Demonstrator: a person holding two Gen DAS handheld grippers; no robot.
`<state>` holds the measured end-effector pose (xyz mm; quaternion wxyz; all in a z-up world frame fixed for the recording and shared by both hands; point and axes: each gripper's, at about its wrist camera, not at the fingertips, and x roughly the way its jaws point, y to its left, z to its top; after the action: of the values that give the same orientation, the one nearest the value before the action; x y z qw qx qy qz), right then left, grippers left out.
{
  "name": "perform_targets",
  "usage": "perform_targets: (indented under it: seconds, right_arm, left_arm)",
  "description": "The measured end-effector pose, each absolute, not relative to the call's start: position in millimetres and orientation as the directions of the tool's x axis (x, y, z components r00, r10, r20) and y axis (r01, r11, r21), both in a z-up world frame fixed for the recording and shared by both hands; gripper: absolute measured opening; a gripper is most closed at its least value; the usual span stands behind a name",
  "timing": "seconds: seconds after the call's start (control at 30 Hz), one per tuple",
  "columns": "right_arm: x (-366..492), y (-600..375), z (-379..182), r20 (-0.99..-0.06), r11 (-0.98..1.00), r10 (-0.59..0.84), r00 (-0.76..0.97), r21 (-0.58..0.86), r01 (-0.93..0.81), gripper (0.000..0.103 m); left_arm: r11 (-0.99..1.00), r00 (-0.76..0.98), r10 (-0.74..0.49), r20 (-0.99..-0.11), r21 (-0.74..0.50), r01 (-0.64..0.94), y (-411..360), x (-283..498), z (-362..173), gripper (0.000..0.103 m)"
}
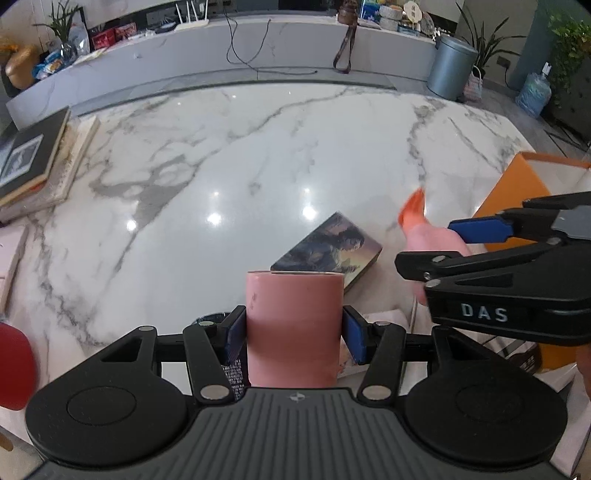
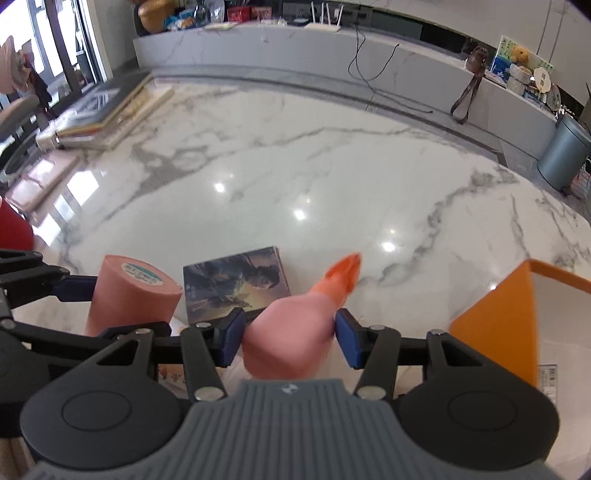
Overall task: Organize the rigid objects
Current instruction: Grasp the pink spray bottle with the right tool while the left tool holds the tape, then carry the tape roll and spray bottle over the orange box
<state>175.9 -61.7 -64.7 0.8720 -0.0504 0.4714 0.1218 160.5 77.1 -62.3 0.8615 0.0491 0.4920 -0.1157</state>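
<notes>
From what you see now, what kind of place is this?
Probably a home living or dining room: a large marble table, a long marble ledge carrying a router and clutter, houseplants and a pedal bin.

2 wrist views, close, downward; share table point(image 1: 258, 155).

White marble table point(image 1: 258, 155), grey veins, glossy, ceiling lights reflected in it. Lying flat on it near the front: small box with painted figure artwork point(image 1: 328, 251), turned at an angle. Right edge: open orange box point(image 1: 517, 188), white inside. Far left corner: stack of large flat books or framed boards point(image 1: 33, 162), dark cover on top, lighter ones under it. Left edge, nearer: pale pink flat items point(image 2: 40, 177), blurred, cannot tell what they are. Printed papers or cards point(image 2: 171, 374) lie at the front edge, mostly hidden. Middle of the tabletop bare.
</notes>
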Motion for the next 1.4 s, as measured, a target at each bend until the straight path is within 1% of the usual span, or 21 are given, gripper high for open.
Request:
perform_targets:
  seconds: [0.2, 0.3, 0.5, 0.63, 0.73, 0.93, 1.07, 1.27, 1.4]
  right_arm:
    - [165, -85, -39, -0.798, 0.971, 0.19, 0.572, 0.065, -0.232, 0.053]
    - [155, -97, -21, -0.772, 0.971, 0.199, 0.604, 0.07, -0.23, 0.053]
    - [133, -132, 18, -0.712, 0.975, 0.189, 0.676, 0.056, -0.214, 0.053]
    - [119, -168, 37, -0.684, 0.984, 0.15, 0.713, 0.033, -0.175, 0.053]
    - [109, -197, 43, -0.681, 0.99, 0.109, 0.724, 0.012, -0.138, 0.053]
    - [91, -252, 39, -0.698, 0.997, 0.047, 0.715, -0.015, -0.081, 0.052]
    - [84, -279, 25, -0.72, 0.997, 0.042, 0.692, -0.01, -0.07, 0.052]
    - [81, -299, -10, -0.779, 0.996, 0.059, 0.624, 0.001, -0.093, 0.05]
    - [86, -305, -33, -0.815, 0.994, 0.095, 0.572, 0.044, -0.102, 0.046]
  left_arm:
    - [0.973, 0.527, -0.145, -0.838, -0.023, 0.231, 62, 155, -35, 0.062]
    - [0.976, 0.547, -0.158, -0.822, -0.045, 0.214, 55, 152, -18, 0.062]
    - [0.968, 0.593, -0.207, -0.778, -0.076, 0.238, 25, 145, 19, 0.062]
    - [0.954, 0.599, -0.271, -0.754, -0.13, 0.269, -3, 141, 38, 0.062]
    - [0.941, 0.596, -0.31, -0.741, -0.149, 0.304, -29, 140, 45, 0.062]
    - [0.902, 0.55, -0.407, -0.73, -0.227, 0.367, -82, 144, 48, 0.062]
    - [0.879, 0.494, -0.45, -0.744, -0.269, 0.395, -114, 151, 36, 0.062]
    - [0.871, 0.426, -0.426, -0.798, -0.235, 0.431, -149, 155, 2, 0.062]
    - [0.864, 0.378, -0.408, -0.831, -0.218, 0.453, -162, 154, -16, 0.062]
